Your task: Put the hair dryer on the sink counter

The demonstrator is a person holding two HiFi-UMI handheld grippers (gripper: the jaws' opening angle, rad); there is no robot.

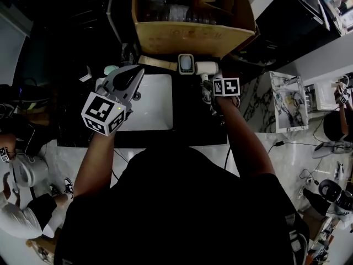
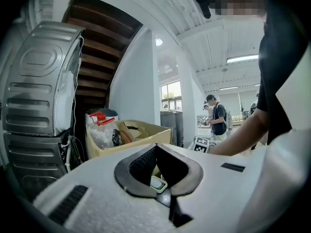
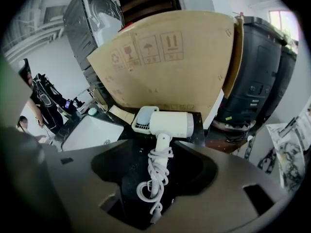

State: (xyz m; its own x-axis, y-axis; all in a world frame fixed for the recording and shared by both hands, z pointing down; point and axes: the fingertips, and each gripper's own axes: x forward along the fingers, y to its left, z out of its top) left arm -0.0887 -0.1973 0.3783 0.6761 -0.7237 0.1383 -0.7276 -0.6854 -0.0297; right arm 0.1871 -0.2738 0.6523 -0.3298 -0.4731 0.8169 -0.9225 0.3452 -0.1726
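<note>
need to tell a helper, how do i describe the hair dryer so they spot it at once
Find the big cardboard box behind the black counter with the white sink. Right of the sink, in front of the box, lies the hair dryer. Only it has a cord wound round its handle, unlike the slotted white tray beside it.

Hair dryer (image 1: 207,67) is seen lying on the black table (image 1: 193,127), just beside the cardboard box (image 1: 193,37) and right of the white sink basin (image 1: 155,112). Right tool (image 1: 210,90) is held at its handle end. Left tool (image 1: 132,79) is held over the basin's left edge, jaw tips together.
</note>
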